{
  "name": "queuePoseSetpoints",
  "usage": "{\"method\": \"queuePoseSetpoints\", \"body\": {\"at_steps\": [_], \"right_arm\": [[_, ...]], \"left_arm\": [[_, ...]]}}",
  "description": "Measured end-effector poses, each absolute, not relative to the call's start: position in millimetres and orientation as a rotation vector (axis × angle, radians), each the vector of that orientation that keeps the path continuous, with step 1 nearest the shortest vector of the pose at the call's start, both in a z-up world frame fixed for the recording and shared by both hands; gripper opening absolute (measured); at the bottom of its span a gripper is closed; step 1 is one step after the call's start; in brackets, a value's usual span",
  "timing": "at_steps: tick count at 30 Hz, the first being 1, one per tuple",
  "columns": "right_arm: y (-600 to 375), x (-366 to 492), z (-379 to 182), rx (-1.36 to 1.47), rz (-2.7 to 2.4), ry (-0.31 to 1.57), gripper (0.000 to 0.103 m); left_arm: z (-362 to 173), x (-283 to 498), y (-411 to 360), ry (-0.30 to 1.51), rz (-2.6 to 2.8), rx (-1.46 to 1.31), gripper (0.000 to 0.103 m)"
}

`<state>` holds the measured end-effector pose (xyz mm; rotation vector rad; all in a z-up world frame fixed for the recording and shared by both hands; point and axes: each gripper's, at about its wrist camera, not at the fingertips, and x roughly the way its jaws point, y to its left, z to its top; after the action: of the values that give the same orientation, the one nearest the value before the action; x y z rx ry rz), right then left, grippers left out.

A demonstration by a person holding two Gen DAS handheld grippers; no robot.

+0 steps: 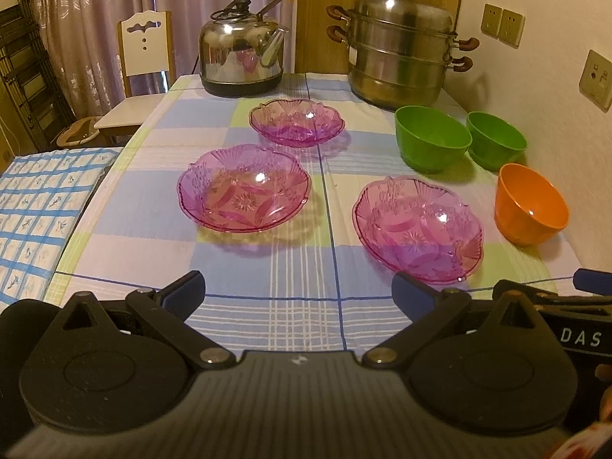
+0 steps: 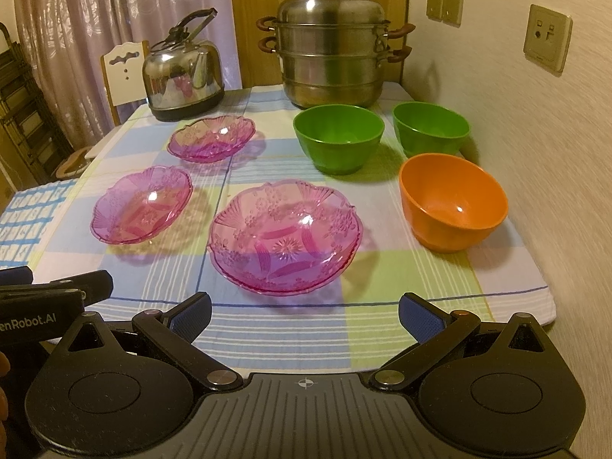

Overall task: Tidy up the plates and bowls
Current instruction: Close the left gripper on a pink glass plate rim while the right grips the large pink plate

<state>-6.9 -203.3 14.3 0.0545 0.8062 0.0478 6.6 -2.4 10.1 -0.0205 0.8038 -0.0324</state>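
left gripper (image 1: 298, 290) spread, nothing between blue pads, low over near edge of checked tablecloth (image 1: 267, 306). right gripper (image 2: 305, 310) spread too, gripping nothing, just right of left one. ahead of left gripper: pink glass plate (image 1: 244, 187); second pink plate (image 1: 297, 122) further beyond; third pink plate (image 2: 286, 235) right in front of right gripper. beyond and right of right gripper: orange bowl (image 2: 453, 206), two green bowls (image 2: 338, 137) (image 2: 431, 128) side by side. far end: kettle (image 1: 241, 63), steamer pot (image 2: 331, 51). wall sockets (image 2: 547, 36) at right, curtain (image 1: 95, 19), chair (image 1: 143, 49) at far left.

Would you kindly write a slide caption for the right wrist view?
Open right gripper faces three pink glass plates, two green bowls and an orange bowl on a checked tablecloth.
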Motion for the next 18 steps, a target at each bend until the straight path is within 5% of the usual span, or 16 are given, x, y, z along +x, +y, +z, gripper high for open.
{"method": "queuePoseSetpoints", "body": {"at_steps": [18], "right_arm": [[-223.1, 18.1, 17.5, 0.123, 0.024, 0.774, 0.103]], "left_arm": [[1.7, 45.7, 9.1, 0.814, -0.111, -0.118, 0.103]]}}
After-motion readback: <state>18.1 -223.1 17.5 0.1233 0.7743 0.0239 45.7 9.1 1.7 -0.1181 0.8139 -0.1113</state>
